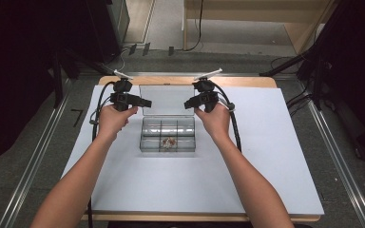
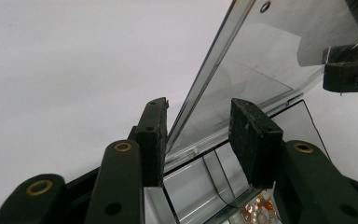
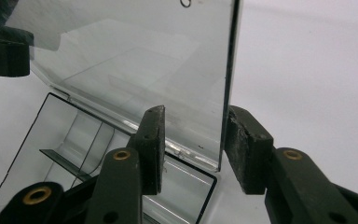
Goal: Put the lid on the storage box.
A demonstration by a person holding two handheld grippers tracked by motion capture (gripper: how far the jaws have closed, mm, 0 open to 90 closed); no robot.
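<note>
Nearest, lower centre of the high view: the clear compartment box (image 1: 167, 134) sits on the white table sheet (image 1: 266, 156), with small reddish bits (image 1: 169, 142) in its front middle cell.

Its lid (image 1: 166, 99) stands open from the rear hinge, rising toward upper centre, long axis left-right across the frame.

My left gripper (image 1: 145, 102) is at the lid's left edge and my right gripper (image 1: 187, 104) at its right edge, each about equally near.

Left gripper view: the lid edge (image 2: 200, 79) runs up between my jaws. They are apart, the left pad (image 2: 154, 140) just beside the edge; I cannot tell if it touches.

Right gripper view: the lid's edge (image 3: 228, 79) lies in the gap, near the right pad (image 3: 244, 149). Jaws apart, not clamped.

Judgement: the lid lies inward of both grippers, so the next move turns on swinging it about the hinge line.
</note>
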